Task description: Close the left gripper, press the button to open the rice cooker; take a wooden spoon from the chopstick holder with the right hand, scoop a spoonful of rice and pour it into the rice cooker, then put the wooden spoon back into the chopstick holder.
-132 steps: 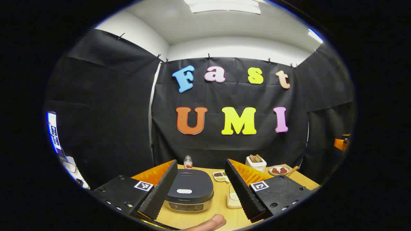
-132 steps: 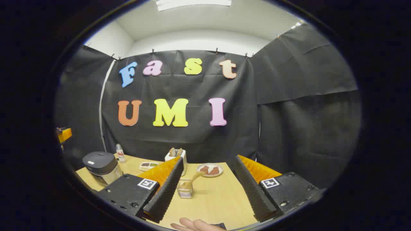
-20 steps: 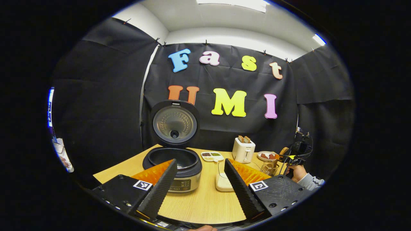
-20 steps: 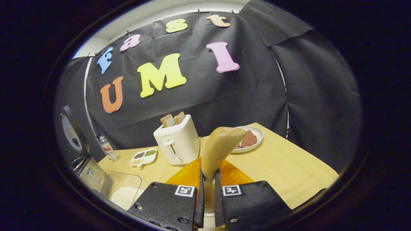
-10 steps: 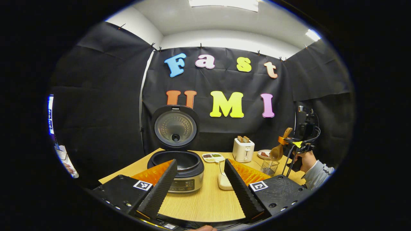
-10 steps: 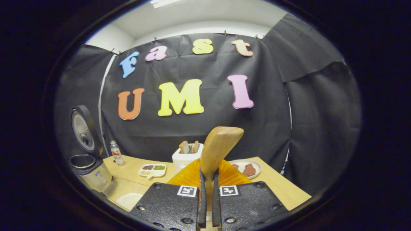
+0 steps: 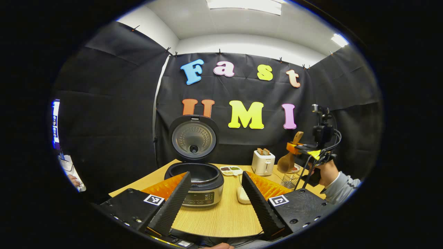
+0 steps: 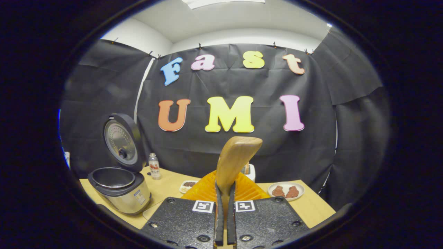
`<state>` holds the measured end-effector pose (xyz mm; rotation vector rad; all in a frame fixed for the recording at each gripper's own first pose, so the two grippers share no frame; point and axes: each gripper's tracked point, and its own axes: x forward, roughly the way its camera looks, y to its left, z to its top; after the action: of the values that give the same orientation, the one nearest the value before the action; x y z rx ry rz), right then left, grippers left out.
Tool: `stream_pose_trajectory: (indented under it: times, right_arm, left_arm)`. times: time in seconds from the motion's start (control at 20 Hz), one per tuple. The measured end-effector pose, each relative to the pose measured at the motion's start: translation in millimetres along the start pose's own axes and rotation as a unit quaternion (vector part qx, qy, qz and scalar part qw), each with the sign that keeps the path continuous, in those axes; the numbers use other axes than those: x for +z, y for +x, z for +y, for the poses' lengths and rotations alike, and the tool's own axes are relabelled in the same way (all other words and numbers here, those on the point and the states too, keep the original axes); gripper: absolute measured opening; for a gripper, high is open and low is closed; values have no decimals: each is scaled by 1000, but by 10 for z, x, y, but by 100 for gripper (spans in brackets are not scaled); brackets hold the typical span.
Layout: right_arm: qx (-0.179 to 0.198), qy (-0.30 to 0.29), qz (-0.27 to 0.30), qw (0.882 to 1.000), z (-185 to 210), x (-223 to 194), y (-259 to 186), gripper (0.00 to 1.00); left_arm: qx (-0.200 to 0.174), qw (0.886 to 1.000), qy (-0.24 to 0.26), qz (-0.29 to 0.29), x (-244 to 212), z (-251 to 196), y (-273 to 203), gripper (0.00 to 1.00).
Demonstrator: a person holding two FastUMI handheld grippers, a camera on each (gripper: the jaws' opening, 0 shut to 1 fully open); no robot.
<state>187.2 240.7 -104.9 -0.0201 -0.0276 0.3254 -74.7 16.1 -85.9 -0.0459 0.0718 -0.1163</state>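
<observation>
2 hand-held grippers: the right hand-held gripper point(image 8: 224, 221) clenches the wooden spoon point(image 8: 235, 159), raised above the surface point(image 7: 221, 218); the left hand-held gripper point(image 7: 216, 199) is spread wide. Best next: lower the bowl level into the rice container point(image 7: 243, 195) (beside the open rice cooker point(image 7: 195, 180)).

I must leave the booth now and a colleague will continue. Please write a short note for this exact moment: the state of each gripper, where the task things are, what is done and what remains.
Left gripper: open, holding nothing, facing the rice cooker.
Right gripper: shut on the wooden spoon, lifted clear above the chopstick holder.
Rice cooker: lid up, pot open, on the table.
Rice container: on the table just right of the cooker.
Done: button pressed, cooker opened, spoon taken out.
Left: scoop rice, pour it into the cooker, return the spoon to the holder.
</observation>
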Motion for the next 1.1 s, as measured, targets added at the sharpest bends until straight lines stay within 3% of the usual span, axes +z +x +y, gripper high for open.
stream_pose_trajectory:
  times: [0.3, 0.5, 0.55, 0.65, 0.8, 0.9, 1.1]
  right_arm:
    - [44, 23, 73, 996, 637, -735, 289, 9]
    - [54, 34, 109, 992, 821, -1119, 435, 9]
    - [53, 45, 113, 991, 818, -1169, 445, 14]
    - [65, 65, 127, 988, 885, -1248, 468, 9]
    - [101, 86, 179, 975, 1041, -1435, 418, 9]
    - [104, 116, 200, 967, 1037, -1441, 393, 9]
    - [90, 237, 246, 935, 910, -1505, 377, 9]
  left_arm:
    - [11, 1000, 5, 2, -41, 130, 23, 94]
    - [9, 1000, 6, 7, -86, 140, 70, 94]
    - [8, 1000, 6, 9, -116, 143, 83, 94]
    - [9, 1000, 5, 13, -146, 159, 109, 94]
    - [9, 1000, -2, 17, -188, 150, 137, 94]
    - [5, 1000, -3, 18, -192, 107, 135, 94]
    - [-1, 1000, 7, 18, -190, 36, 104, 94]
